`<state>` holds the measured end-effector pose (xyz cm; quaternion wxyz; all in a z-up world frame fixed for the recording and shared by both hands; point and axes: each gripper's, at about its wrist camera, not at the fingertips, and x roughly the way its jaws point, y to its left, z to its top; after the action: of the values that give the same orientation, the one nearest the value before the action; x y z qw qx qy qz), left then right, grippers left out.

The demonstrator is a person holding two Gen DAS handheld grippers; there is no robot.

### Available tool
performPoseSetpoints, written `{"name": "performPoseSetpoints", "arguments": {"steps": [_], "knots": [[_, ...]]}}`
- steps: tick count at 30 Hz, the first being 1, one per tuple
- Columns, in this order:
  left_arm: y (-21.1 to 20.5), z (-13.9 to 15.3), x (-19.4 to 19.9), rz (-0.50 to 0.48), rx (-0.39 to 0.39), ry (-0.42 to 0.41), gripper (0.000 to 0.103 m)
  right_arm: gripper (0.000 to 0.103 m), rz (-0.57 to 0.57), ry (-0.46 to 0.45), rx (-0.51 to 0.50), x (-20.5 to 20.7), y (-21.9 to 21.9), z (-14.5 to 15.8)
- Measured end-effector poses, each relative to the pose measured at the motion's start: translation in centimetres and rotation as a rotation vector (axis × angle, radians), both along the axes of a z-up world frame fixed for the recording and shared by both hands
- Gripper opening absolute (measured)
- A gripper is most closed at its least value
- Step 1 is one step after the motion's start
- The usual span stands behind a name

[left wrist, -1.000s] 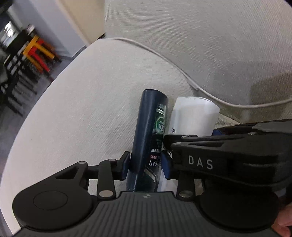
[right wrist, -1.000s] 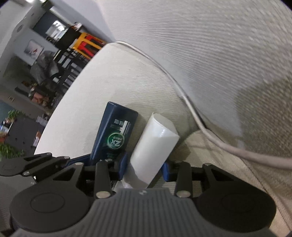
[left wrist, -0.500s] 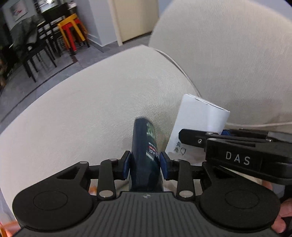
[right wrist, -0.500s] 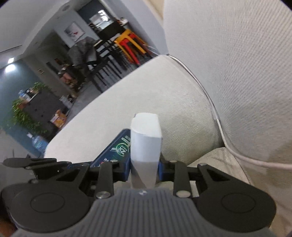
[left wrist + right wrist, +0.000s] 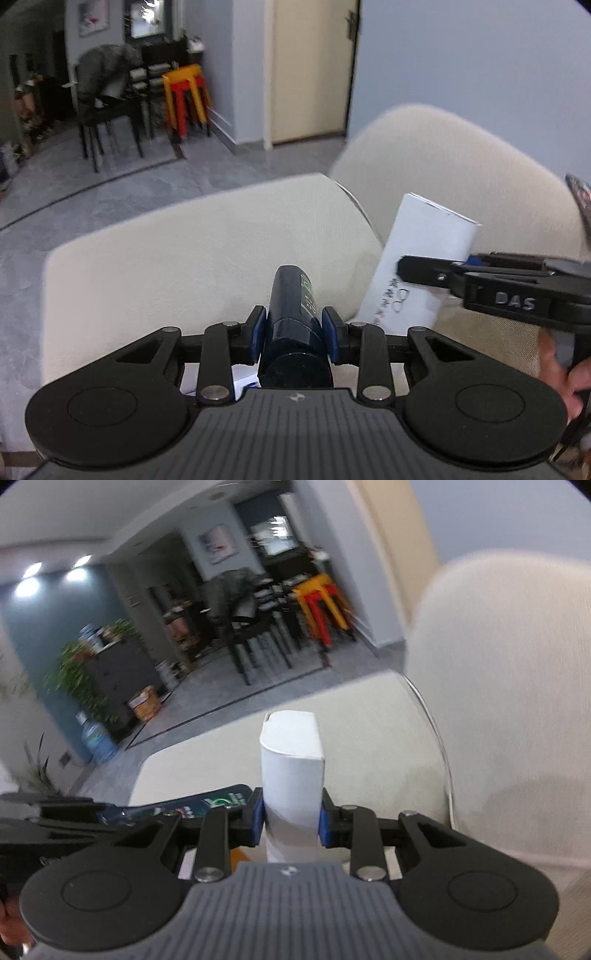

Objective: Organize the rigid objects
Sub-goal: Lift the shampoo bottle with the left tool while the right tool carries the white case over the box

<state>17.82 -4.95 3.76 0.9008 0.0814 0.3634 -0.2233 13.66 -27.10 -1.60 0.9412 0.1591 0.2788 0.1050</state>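
glossy navy bottle (image 5: 291, 317) in left hand-held gripper (image 5: 293, 330), matte white box (image 5: 291, 775) in right hand-held gripper (image 5: 291, 819)

Open air lay ahead of both tongs above the sofa seat (image 5: 192, 258). The sofa backrest (image 5: 509, 686) closed off the right side. Beyond the seat edge, bare floor (image 5: 147, 184) ran to the chairs (image 5: 107, 122) and stools (image 5: 186, 96).
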Motion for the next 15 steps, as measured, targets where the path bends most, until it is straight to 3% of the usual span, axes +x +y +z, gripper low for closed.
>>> {"name": "performPoseSetpoints", "arguments": {"steps": [3,8,11,15], "knots": [[3.8,1.1,-0.6,0.059,-0.027,-0.007,0.037,0.027,0.153,-0.028,-0.053,-0.6,2.7,2.6],[8.7,0.4,-1.7,0.139,-0.033,0.019,0.037,0.027,0.446,-0.054,-0.22,-0.8,10.0,4.9],[11.2,-0.7,-2.0,0.197,-0.042,0.06,0.037,0.027,0.615,-0.004,-0.305,0.1,14.0,4.6],[14.4,-2.2,-2.1,0.28,-0.059,0.121,0.037,0.027,0.809,0.112,-0.467,2.4,18.6,1.9]]}}
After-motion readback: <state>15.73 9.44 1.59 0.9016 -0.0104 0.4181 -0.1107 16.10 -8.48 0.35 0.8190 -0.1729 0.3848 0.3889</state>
